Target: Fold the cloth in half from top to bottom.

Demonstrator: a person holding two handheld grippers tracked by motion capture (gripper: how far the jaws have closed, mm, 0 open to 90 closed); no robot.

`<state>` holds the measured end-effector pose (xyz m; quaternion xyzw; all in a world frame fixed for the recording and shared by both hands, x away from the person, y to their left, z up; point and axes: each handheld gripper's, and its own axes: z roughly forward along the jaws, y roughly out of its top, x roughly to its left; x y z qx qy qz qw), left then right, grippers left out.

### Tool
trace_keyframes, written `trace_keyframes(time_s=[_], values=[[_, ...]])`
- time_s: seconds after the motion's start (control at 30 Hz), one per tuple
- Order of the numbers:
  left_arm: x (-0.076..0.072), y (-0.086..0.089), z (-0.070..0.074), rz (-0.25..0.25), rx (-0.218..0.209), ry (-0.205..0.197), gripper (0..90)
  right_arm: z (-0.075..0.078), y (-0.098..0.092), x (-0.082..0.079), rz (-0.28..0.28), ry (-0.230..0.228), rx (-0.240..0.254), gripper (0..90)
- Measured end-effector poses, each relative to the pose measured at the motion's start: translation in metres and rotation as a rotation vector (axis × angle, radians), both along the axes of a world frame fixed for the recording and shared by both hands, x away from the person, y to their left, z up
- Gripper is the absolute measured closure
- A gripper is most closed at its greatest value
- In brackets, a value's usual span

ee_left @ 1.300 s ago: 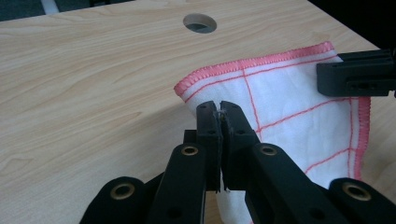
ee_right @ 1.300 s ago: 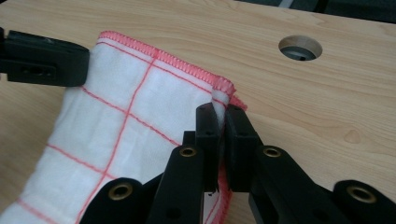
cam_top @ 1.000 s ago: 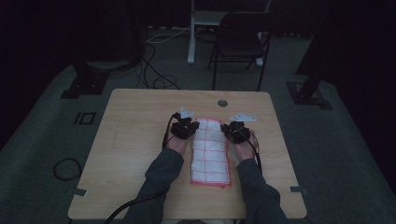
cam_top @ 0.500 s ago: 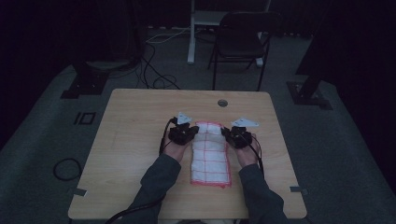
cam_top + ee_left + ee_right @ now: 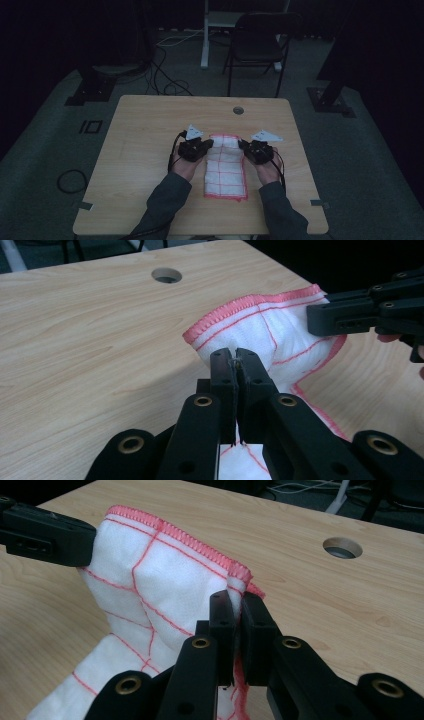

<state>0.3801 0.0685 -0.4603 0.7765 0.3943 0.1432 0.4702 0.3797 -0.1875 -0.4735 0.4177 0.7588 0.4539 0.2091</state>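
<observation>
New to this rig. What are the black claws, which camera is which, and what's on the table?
No robot here: a person holds a black two-jaw claw in each hand. The high view looks down on the light wooden table; the other two cameras ride on the claws. The left claw and the right claw are each shut on a far corner of the white cloth with red grid lines and red hem, lifting that end while the near end lies on the table. A round cable hole sits beyond it.

The white cloth with red grid lines (image 5: 226, 167) is lying on the light wooden table (image 5: 145, 150), nearer the person than the round cable hole (image 5: 238, 110). The left gripper (image 5: 209, 144) is sitting at the cloth's far left corner, the right gripper (image 5: 242, 144) at its far right corner.
</observation>
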Motion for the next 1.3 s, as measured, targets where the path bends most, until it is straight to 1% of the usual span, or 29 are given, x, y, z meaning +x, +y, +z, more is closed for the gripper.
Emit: trace_keyframes(time_s=[0.1,0.13,0.37,0.63,0.9,1.07,1.3], values=[[-0.005,0.001,0.001,-0.007,-0.006,-0.004,88.0,0.001,-0.002,-0.005,0.005,-0.001,0.017,86.3],[-0.006,0.001,0.001,-0.012,-0.001,-0.007,88.0,0.001,-0.003,-0.006,0.008,-0.002,0.018,86.3],[-0.017,0.003,-0.004,-0.021,-0.002,-0.008,88.0,-0.003,-0.004,-0.018,0.023,0.002,0.020,86.2],[-0.027,0.006,-0.013,-0.024,-0.008,0.005,87.9,-0.011,-0.004,-0.027,0.033,0.013,0.023,86.2],[-0.036,0.007,-0.020,-0.032,0.000,0.011,87.7,-0.019,-0.005,-0.037,0.043,0.027,0.025,86.1],[-0.041,0.008,-0.027,-0.036,-0.002,0.023,87.7,-0.025,-0.005,-0.042,0.047,0.039,0.026,86.0],[-0.047,0.010,-0.035,-0.047,0.006,0.040,87.9,-0.033,-0.005,-0.049,0.053,0.053,0.025,86.0]])
